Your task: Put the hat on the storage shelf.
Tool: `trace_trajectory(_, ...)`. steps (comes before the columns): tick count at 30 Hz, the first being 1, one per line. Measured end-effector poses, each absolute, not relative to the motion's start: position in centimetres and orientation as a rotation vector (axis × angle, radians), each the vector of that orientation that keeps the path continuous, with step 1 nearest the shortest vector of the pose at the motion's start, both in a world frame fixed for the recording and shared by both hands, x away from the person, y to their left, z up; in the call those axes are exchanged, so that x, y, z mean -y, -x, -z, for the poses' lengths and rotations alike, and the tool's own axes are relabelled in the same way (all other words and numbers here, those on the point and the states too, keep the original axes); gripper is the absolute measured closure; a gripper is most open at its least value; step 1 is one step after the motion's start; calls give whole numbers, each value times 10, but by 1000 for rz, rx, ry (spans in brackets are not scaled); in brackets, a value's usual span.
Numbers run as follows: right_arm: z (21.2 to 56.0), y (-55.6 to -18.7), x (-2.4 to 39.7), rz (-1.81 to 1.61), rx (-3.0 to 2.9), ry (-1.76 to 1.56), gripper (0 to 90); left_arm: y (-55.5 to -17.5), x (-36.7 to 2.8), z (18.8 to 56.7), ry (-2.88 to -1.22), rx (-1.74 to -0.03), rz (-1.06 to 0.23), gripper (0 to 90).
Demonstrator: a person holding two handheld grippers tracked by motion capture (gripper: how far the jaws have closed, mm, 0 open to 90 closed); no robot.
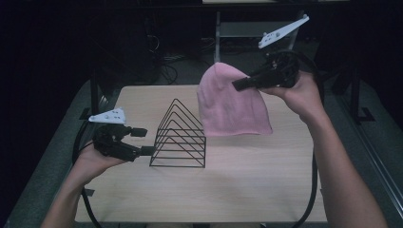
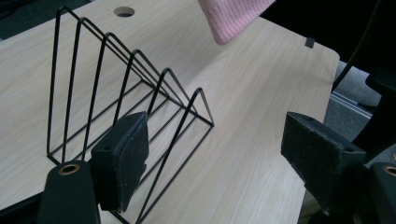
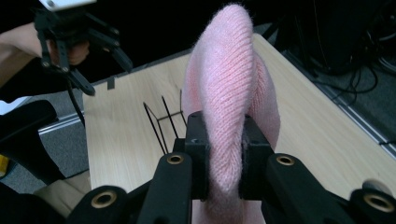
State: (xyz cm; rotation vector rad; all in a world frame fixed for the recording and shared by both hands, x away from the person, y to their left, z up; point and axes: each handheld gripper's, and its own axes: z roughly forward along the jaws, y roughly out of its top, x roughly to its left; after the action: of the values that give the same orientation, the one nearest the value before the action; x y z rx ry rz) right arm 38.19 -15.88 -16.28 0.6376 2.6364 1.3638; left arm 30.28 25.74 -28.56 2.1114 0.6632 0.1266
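A pink knitted beanie (image 1: 230, 102) hangs in the air over the right half of the table, pinched near its crown by my right gripper (image 1: 237, 85), which is shut on it. In the right gripper view the knit (image 3: 229, 93) bulges up between the two pads. A black wire rack (image 1: 180, 135) of triangular dividers stands on the table left of the beanie. My left gripper (image 1: 145, 141) is open beside the rack's left end, with nothing between its pads (image 2: 122, 158). The rack (image 2: 121, 88) stands just beyond that gripper's left jaw.
The light wooden table (image 1: 247, 180) has open surface in front and to the right of the rack. A round cable hole (image 2: 123, 11) sits near one table edge. Dark floor, cables and metal frames surround the table.
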Motion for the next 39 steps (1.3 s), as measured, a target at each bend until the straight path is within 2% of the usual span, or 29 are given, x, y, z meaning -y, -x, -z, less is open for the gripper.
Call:
trace_trajectory(28, 123, -390, 74, -1450, -2675, -339, 773, -335, -259, 262, -2037, -656, -13, 253)
trace_trajectory(35, 118, -389, 54, -1466, -2687, -249, 774, -343, -261, 261, -2014, -662, 34, 314)
trace_trajectory(39, 117, -388, 46, -1484, -2693, -217, 773, -347, -264, 264, -2003, -664, 95, 393)
